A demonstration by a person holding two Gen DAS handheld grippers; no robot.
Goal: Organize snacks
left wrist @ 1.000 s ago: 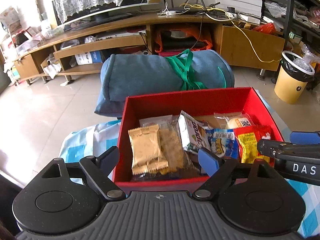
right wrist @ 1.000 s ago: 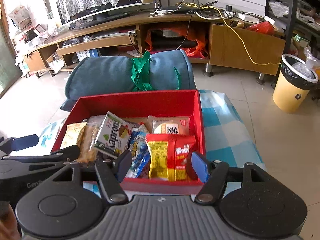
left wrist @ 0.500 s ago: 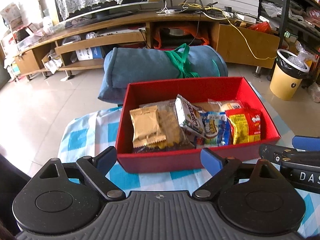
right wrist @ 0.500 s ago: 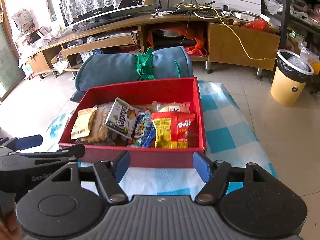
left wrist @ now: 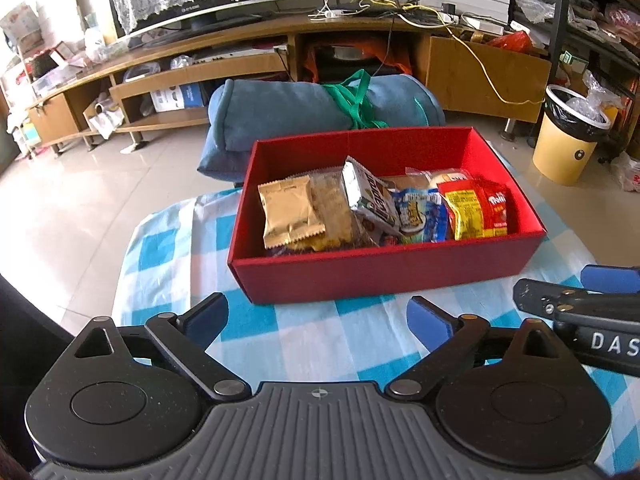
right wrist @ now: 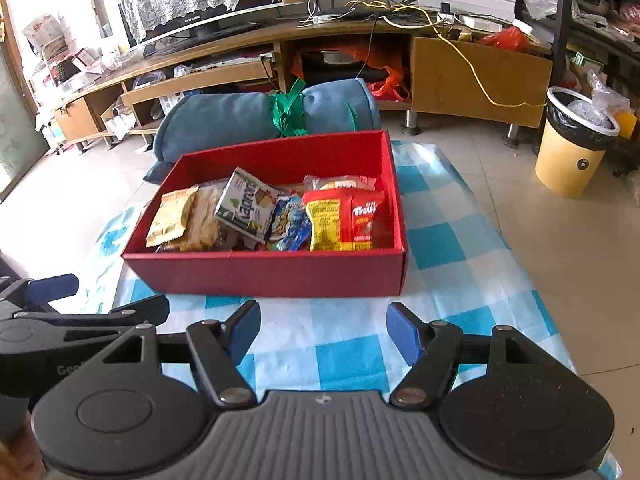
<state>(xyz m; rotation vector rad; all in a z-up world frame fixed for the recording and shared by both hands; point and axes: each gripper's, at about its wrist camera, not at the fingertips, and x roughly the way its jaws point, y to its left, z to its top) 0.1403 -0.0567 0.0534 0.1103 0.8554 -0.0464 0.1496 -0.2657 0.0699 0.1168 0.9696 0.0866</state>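
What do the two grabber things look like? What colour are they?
Both are black plastic. The left gripper and the right gripper each have two round discs, a ribbed grey middle part and thin arms ending in blue pads. Seen from the side, the right one shows white letters "DAS", the left one faint letters "Gen". No cables or sleeves show.

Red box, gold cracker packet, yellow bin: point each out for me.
red box [left wrist: 384, 276], left wrist view, on its near outer wall.
gold cracker packet [left wrist: 289, 210], left wrist view, middle of the wrapper.
yellow bin [right wrist: 568, 170], right wrist view, on its side wall.
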